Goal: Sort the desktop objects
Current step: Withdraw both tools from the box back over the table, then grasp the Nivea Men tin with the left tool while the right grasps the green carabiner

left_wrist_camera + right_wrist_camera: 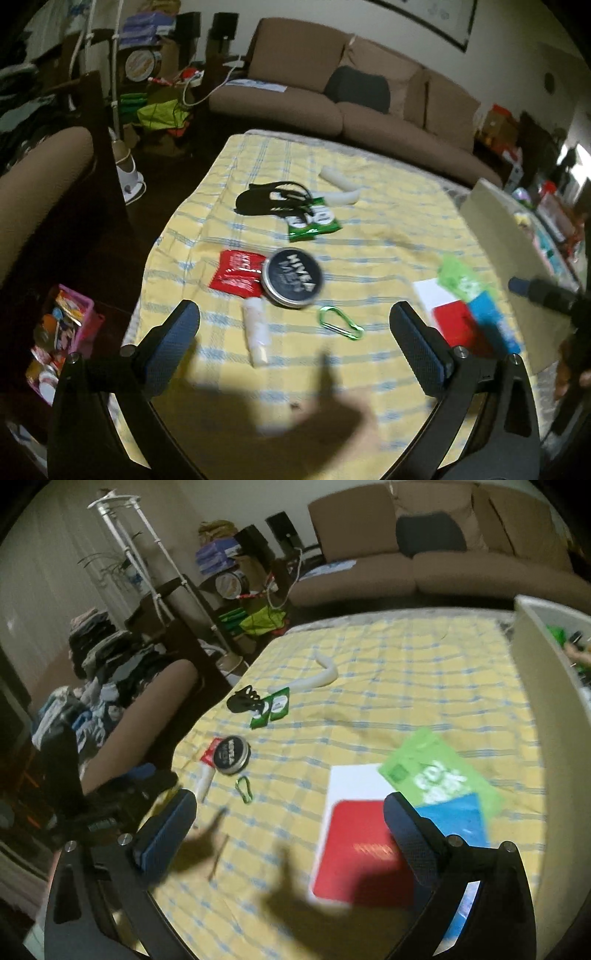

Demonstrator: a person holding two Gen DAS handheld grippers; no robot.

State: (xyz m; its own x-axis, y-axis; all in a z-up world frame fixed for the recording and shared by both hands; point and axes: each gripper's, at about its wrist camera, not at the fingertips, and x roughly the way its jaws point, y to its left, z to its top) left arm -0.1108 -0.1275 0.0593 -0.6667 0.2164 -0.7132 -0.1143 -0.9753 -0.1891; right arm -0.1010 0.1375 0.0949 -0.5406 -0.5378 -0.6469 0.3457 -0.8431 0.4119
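On the yellow checked tablecloth [369, 229] lie a dark round Nivea tin [291, 278] [232, 755], a red sachet [236, 273], a white tube [256, 332], a green carabiner [340, 321] [245, 790], a green packet [314, 219], a black strapped item [269, 199] and a white curved piece [340, 184]. To the right overlap a red-and-white card [358, 834], a light green packet [439, 771] and a blue packet [458, 819]. My left gripper [295, 308] hovers open just before the tin and tube. Above the card's left side my right gripper [290, 796] stands open, holding nothing.
A white bin [543, 686] holding items stands at the table's right edge. A brown sofa [369, 103] runs behind the table, an armchair [40, 184] stands left. A pink basket [70, 332] of small things sits on the floor at the left.
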